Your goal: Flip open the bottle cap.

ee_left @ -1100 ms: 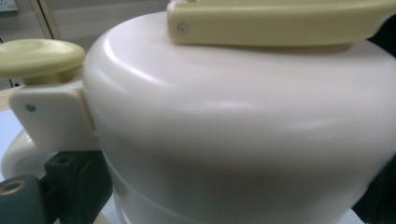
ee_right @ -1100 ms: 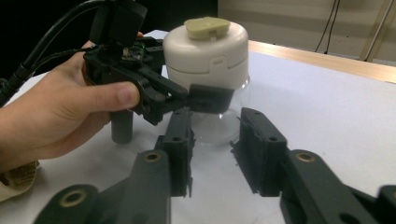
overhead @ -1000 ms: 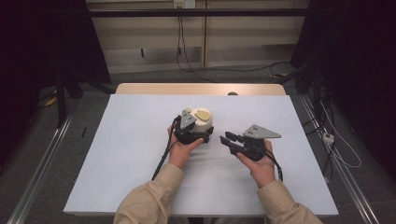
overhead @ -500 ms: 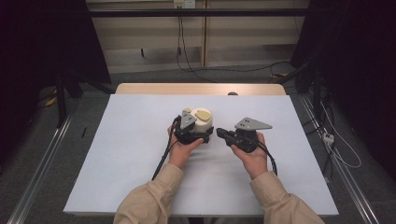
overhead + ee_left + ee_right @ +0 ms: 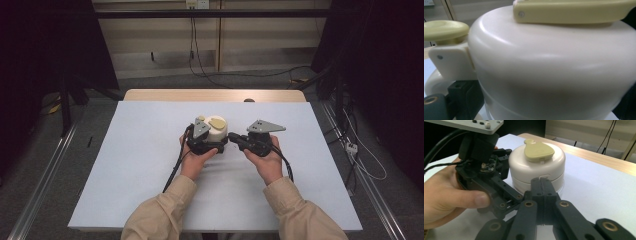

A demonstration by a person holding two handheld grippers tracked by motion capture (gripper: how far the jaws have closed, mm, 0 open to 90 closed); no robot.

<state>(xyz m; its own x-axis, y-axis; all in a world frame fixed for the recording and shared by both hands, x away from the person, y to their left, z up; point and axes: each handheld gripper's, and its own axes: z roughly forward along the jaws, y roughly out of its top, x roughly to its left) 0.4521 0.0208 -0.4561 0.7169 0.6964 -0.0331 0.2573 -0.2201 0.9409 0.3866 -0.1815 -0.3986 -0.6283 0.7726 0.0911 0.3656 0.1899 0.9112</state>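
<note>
Fingers first, high view: left gripper (image 5: 214,146) has its jaws spread wide around the base of the round cream plastic container with a pale yellow teardrop lid tab (image 5: 216,129), clamping it, likely to steady it on the table while the other tool works. Right gripper (image 5: 236,138) has its jaws pressed together with nothing between, tips aimed at the container's right side, close to it; they have just been closing, probably to make one blunt poking tip. Container sits mid-table on the light blue table sheet (image 5: 140,165), just far of both hands.

Left gripper view: container (image 5: 554,70) crowds the lens, smooth glossy dome, yellow tab on top, small yellow knob (image 5: 446,30) on a cream bracket at left. One dark finger (image 5: 466,97) lies against the lower wall.

Right gripper view: closed black fingertips (image 5: 543,187) point at a small cream latch on the container (image 5: 536,167) side, near or touching, cannot tell. Left gripper (image 5: 499,172) hugs its left flank.
</note>
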